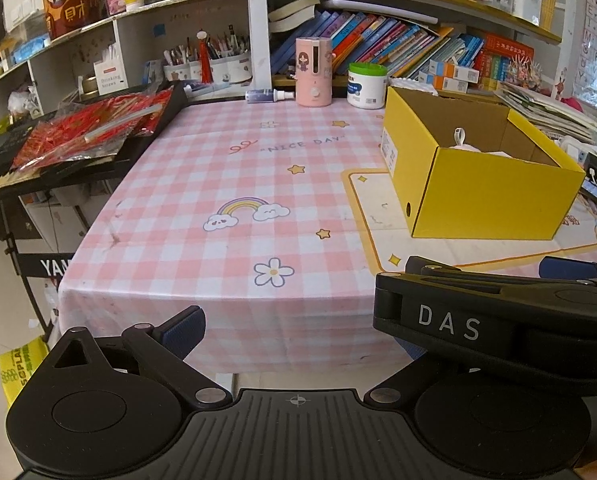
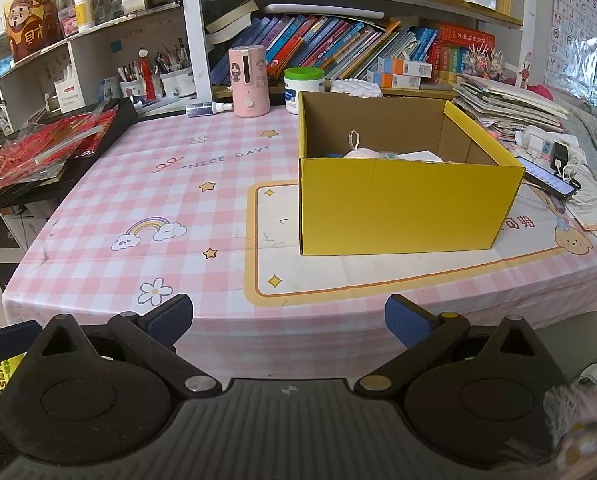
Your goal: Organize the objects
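A yellow cardboard box (image 1: 486,200) (image 2: 402,208) stands open on the pink checked tablecloth (image 1: 194,184) (image 2: 110,184), right of centre. Inside lie a pink soft item with a white loop (image 2: 358,151) and some white things, mostly hidden by the box wall. My left gripper (image 1: 298,332) hangs open off the table's near edge; its right finger is hidden behind the right gripper's black body (image 1: 494,312), which crosses the left wrist view. My right gripper (image 2: 288,318) is open and holds nothing, in front of the box.
A pink humidifier (image 1: 313,72) (image 2: 249,82), a green-lidded white jar (image 1: 366,86) (image 2: 303,88) and a small spray bottle (image 1: 266,96) (image 2: 208,109) line the back edge. Red packets (image 1: 90,132) lie on a black keyboard at left. Papers (image 2: 510,104) and a phone (image 2: 546,178) crowd the right.
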`<state>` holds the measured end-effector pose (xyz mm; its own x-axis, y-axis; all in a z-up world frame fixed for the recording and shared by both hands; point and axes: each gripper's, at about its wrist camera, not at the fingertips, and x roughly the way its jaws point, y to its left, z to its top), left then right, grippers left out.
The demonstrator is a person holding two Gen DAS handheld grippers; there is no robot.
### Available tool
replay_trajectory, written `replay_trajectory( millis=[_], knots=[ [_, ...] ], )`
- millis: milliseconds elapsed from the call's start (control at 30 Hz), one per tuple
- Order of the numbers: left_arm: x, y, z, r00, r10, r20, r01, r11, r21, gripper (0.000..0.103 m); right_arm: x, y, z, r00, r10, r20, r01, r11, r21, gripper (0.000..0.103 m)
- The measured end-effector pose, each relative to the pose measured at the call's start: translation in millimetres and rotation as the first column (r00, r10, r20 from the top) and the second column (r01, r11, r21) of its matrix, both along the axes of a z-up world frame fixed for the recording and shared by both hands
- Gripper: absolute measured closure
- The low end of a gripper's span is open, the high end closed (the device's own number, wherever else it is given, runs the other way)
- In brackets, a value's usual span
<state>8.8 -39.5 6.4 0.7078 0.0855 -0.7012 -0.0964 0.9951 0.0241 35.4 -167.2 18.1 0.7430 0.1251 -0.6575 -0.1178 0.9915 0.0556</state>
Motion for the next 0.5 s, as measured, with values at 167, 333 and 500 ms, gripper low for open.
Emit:
replay_trajectory(
  millis=[167, 333, 500],
  knots=[
    [-1.0, -1.3, 1.1, 1.000, 0.004, 0.014, -0.004, 1.000, 0.005, 0.002, 0.2, 0.3, 0.5, 1.000, 0.001, 0.002, -0.001, 1.000, 0.002, 0.000],
    [-0.1, -0.6, 0.7, 1.000, 0.001, 0.010, 0.000, 1.000, -0.011, 0.002, 1.6, 0.1, 2.0, 1.000, 0.007, 0.003, -0.007, 1.000, 0.006, 0.000],
    [2.2, -1.2, 1.1, 1.000, -0.004, 0.006, 0.004, 1.000, -0.008, 0.002, 2.7, -1.4, 2.3, 1.000, 0.005, 0.003, -0.006, 1.000, 0.008, 0.000]
  ],
)
